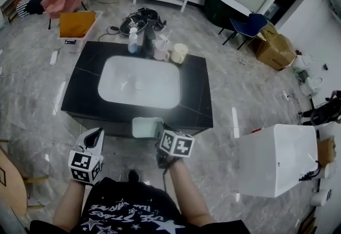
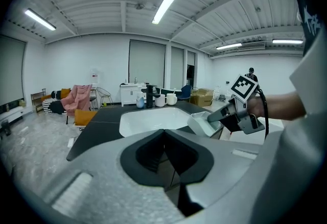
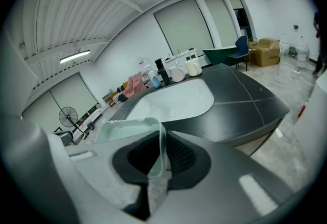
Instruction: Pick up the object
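Observation:
A pale green, translucent square tub [image 1: 145,127] hangs at the near edge of the black table [image 1: 85,70]. My right gripper [image 1: 159,133] is shut on the tub's right wall. In the right gripper view the thin wall [image 3: 159,151] runs between the jaws and the tub [image 3: 125,128] opens to the left. From the left gripper view, the tub [image 2: 203,123] shows tilted in the right gripper [image 2: 223,116]. My left gripper [image 1: 97,133] hovers low at the left, off the table, with its jaws [image 2: 166,159] shut and nothing in them.
A white sink basin [image 1: 139,81] fills the middle of the table. A bottle [image 1: 132,41], a black tap [image 1: 148,34] and two mugs [image 1: 179,53] stand at its far edge. A white cabinet [image 1: 277,159] stands to the right, wooden furniture [image 1: 10,185] to the left.

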Demonstrator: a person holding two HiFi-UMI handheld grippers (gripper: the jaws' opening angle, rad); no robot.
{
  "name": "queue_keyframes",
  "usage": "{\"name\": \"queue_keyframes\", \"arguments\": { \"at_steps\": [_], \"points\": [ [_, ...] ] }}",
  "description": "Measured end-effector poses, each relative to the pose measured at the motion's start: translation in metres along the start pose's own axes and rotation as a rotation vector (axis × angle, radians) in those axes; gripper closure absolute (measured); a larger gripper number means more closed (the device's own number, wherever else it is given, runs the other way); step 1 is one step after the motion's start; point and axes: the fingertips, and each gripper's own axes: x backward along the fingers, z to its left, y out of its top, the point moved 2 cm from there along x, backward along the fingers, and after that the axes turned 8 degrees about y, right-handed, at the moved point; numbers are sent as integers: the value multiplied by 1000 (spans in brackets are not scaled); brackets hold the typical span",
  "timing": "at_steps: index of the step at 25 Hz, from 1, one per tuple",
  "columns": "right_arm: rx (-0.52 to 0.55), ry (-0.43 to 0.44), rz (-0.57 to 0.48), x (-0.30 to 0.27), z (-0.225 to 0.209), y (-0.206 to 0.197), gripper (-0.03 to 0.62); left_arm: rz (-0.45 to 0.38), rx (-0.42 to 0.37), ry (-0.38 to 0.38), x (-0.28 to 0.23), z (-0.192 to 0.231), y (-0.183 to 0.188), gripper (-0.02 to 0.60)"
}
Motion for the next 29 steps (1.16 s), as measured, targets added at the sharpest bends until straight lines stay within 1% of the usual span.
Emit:
{"name": "queue_keyframes", "arguments": {
  "at_steps": [7,14,21,29],
  "points": [
    [8,-32,-2,16,8,-20,568,-1,18,-22,25,-8,-13,572],
    [-1,-53,8,42,34,-58,577,4,33,-24,77,0,-35,572],
    [14,-66,10,67,58,-91,580,14,46,-24,126,1,-60,572],
    [4,-72,4,100,83,-142,580,9,58,-23,181,-1,-89,572]
  ]
}}
